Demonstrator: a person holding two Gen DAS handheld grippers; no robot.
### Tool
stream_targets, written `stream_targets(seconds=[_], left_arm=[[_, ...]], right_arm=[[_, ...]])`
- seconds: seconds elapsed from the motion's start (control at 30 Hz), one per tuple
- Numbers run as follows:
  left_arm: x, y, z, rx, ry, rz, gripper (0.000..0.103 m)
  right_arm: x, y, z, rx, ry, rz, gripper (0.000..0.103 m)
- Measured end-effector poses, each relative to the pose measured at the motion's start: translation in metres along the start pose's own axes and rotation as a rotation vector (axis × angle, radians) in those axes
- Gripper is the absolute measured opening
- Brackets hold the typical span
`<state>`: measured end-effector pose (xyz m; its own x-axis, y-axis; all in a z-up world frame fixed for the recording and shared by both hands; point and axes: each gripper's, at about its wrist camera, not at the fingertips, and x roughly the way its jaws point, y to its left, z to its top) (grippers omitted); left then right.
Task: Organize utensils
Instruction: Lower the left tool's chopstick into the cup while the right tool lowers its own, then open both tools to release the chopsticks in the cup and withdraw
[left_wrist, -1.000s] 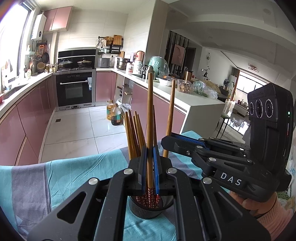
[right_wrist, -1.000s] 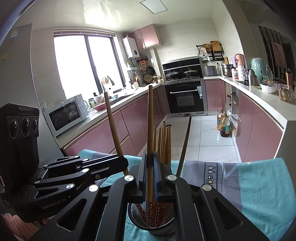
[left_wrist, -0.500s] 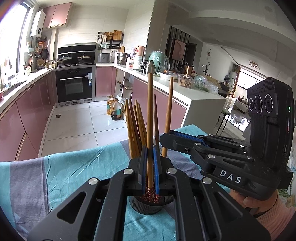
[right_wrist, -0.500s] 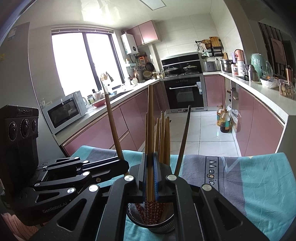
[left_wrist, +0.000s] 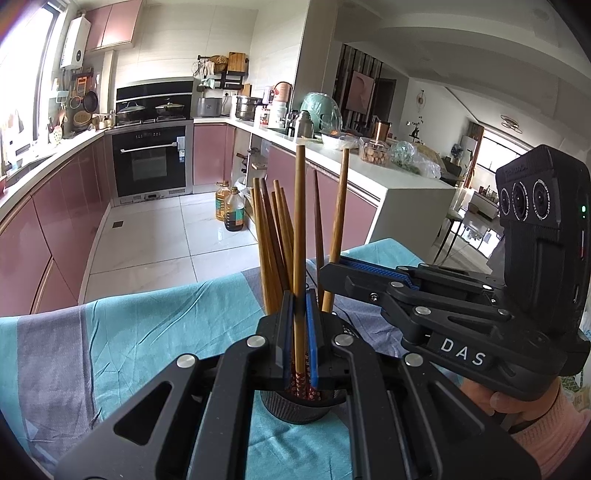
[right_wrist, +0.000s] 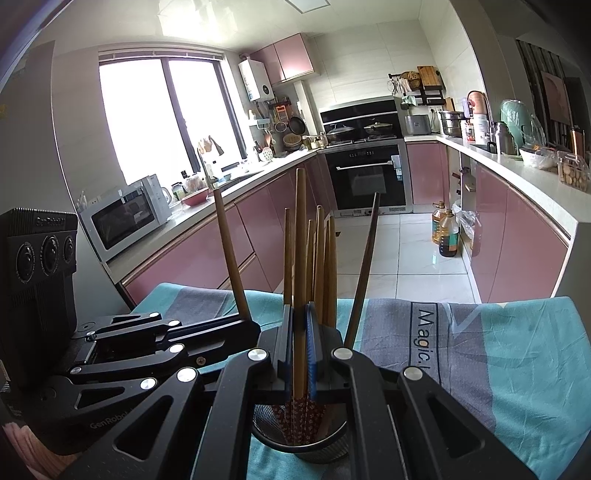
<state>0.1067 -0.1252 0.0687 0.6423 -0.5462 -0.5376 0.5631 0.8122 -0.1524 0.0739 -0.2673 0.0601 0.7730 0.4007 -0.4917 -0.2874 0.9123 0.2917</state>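
A black mesh holder stands on the teal-and-grey cloth and holds several wooden chopsticks. My left gripper is shut on one upright chopstick, whose red patterned end reaches down into the holder's mouth. My right gripper is shut on another upright chopstick over the same holder. Each gripper shows in the other's view: the right gripper from the right, the left gripper from the left, each with its chopstick.
The cloth-covered table ends just beyond the holder, with tiled kitchen floor past its edge. One dark chopstick leans right in the holder. A hand in a pink sleeve holds the right gripper. Oil bottles stand on the floor.
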Motion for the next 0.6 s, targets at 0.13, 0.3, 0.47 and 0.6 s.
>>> stream_targets(seconds=[0.13,0.3,0.47,0.6], left_arm=[[0.007,0.002,-0.001,-0.006,0.012,0.006,0.007],[0.013,0.007,-0.003,-0.010,0.018,0.015,0.008],[0.020,0.015,0.000,-0.014,0.023,0.022,0.008],[0.023,0.017,-0.002,-0.015,0.032,0.022,0.008]], right_arm=[[0.005,-0.003,-0.002,0.005,0.018,0.001,0.006],[0.010,-0.005,-0.002,0.011,0.031,-0.004,0.006],[0.012,-0.004,-0.002,0.011,0.033,-0.005,0.006],[0.014,-0.006,-0.002,0.020,0.035,-0.010,0.006]])
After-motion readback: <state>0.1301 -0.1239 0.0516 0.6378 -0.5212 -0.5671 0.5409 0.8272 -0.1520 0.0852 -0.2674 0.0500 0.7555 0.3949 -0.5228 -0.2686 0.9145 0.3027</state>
